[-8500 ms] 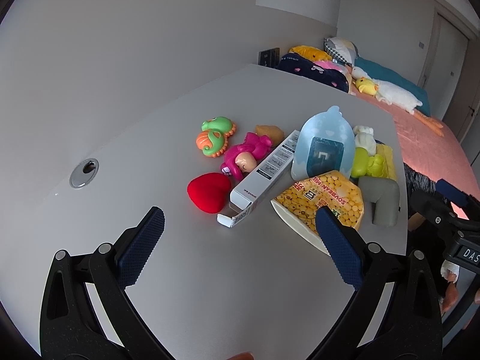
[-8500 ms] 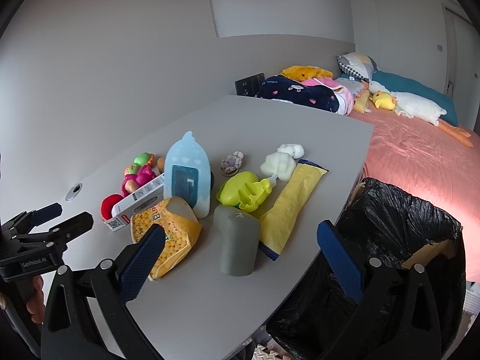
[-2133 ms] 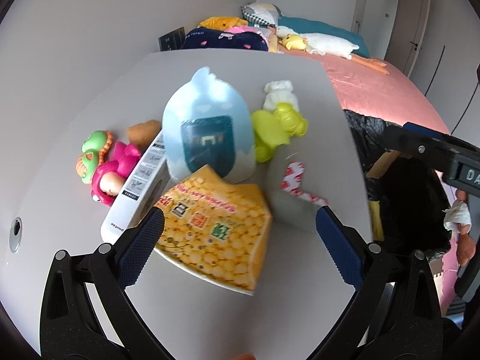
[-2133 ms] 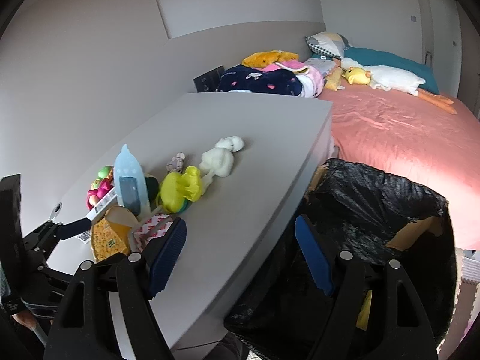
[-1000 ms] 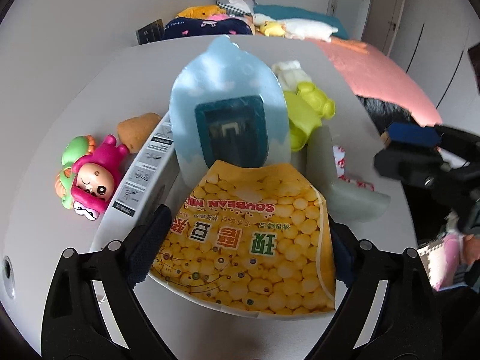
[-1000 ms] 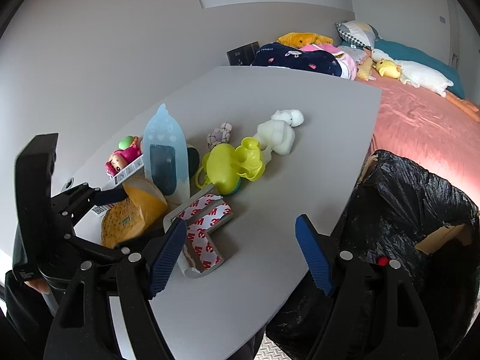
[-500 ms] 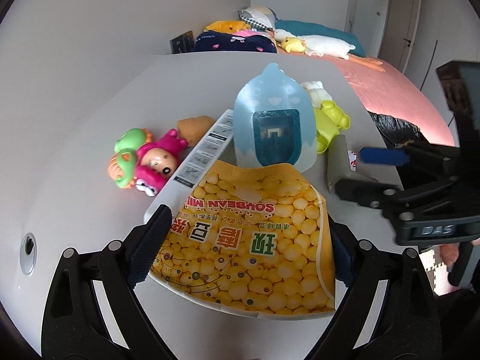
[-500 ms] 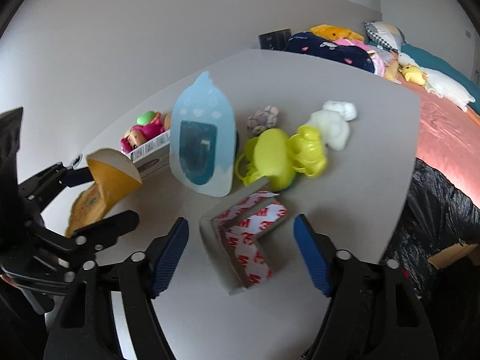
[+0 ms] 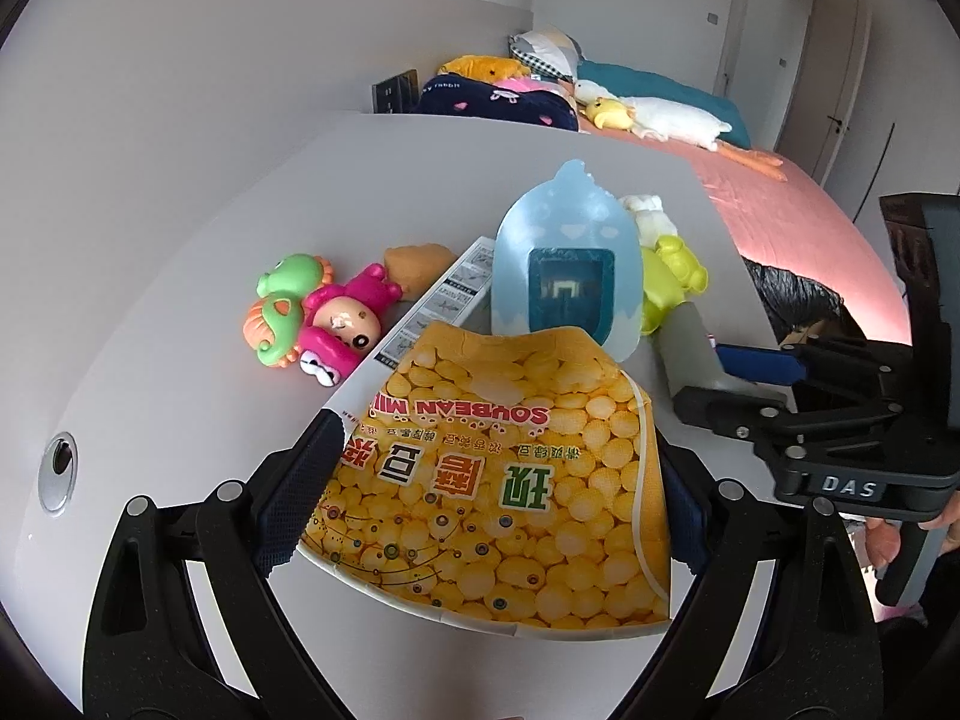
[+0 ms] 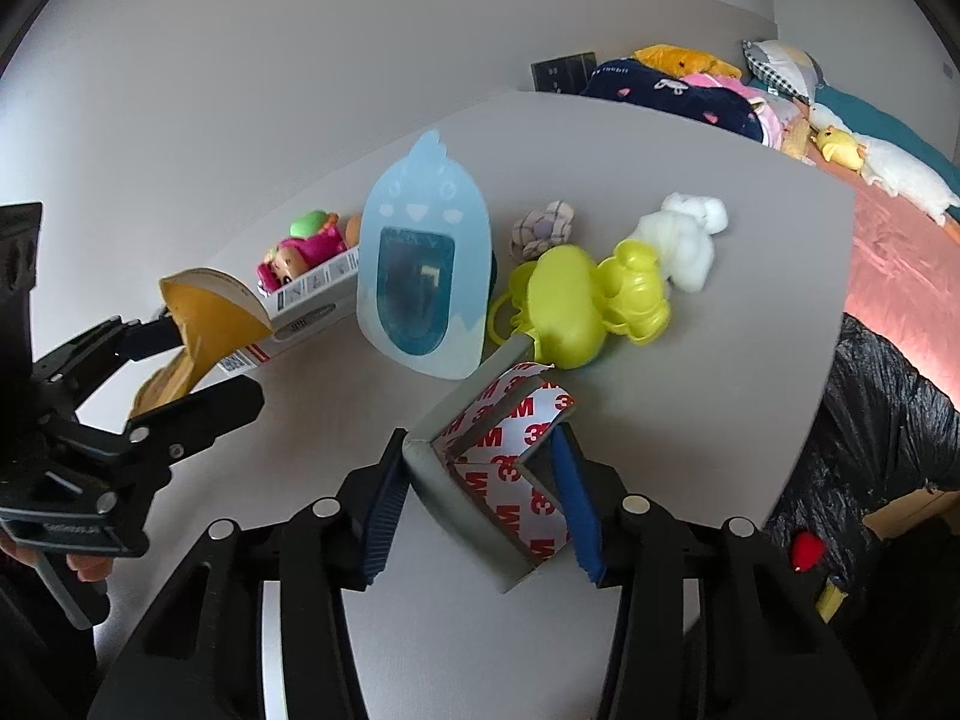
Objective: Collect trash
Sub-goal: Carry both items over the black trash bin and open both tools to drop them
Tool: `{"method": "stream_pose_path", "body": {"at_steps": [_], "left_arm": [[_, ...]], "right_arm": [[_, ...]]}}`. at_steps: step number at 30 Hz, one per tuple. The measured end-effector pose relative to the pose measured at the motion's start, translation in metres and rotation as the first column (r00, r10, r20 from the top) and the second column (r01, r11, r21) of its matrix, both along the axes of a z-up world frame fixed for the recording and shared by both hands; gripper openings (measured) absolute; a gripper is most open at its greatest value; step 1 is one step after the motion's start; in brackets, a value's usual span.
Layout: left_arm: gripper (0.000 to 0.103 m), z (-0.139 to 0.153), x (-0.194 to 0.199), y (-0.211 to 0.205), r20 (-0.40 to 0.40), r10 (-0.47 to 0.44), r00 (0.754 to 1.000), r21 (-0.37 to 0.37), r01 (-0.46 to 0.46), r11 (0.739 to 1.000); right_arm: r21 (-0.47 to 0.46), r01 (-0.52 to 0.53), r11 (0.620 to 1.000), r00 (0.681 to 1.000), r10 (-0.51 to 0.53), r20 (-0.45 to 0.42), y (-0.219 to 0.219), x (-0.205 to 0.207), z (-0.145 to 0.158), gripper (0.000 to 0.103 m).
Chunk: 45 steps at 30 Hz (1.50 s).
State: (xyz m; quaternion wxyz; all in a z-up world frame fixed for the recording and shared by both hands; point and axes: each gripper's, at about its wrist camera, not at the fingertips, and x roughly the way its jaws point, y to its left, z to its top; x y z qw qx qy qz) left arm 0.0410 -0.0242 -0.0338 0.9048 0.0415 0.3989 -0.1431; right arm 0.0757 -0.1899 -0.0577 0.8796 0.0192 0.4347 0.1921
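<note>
A flattened yellow soybean-milk packet (image 9: 492, 480) sits between the fingers of my left gripper (image 9: 492, 462), which is shut on it. In the right wrist view that packet (image 10: 204, 312) hangs clear of the grey table (image 10: 690, 420). A grey foam corner guard (image 10: 474, 516) with red-printed white tape backing lies on the table. My right gripper (image 10: 480, 450) has a finger on each side of it, and its jaws are closing, the pads touching the guard's edges. The left wrist view shows the right gripper (image 9: 744, 381) at the guard (image 9: 690, 342). A black trash bag (image 10: 888, 420) stands open past the table's right edge.
Behind the guard are a pale blue bird-shaped card pack (image 10: 420, 264), a long white box (image 10: 312, 294), a yellow-green toy (image 10: 576, 306) and a white plush (image 10: 684, 240). A pink doll (image 9: 342, 318) and a green toy (image 9: 282, 306) lie left. A bed (image 9: 780, 210) lies beyond.
My right gripper came forward over the corner guard and its jaws narrowed onto it. My left gripper rose a little and drew back with the yellow packet still in it.
</note>
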Motion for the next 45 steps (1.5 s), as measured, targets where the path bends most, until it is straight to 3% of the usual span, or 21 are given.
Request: {"method": "stream_pose_path", "body": {"at_steps": [21, 45], "left_arm": [[0.090, 0.022, 0.005, -0.090, 0.037, -0.106, 0.994, -0.002, 0.106, 0.994], [0.090, 0.024, 0.014, -0.205, 0.037, -0.300, 0.953, -0.025, 0.301, 0.953]], "right_arm": [[0.041, 0.172, 0.984, 0.982, -0.175, 0.074, -0.098, -0.029, 0.033, 0.049], [0.053, 0.372, 0.927, 0.921, -0.376, 0.099, -0.198, -0.056, 0.048, 0.049]]}}
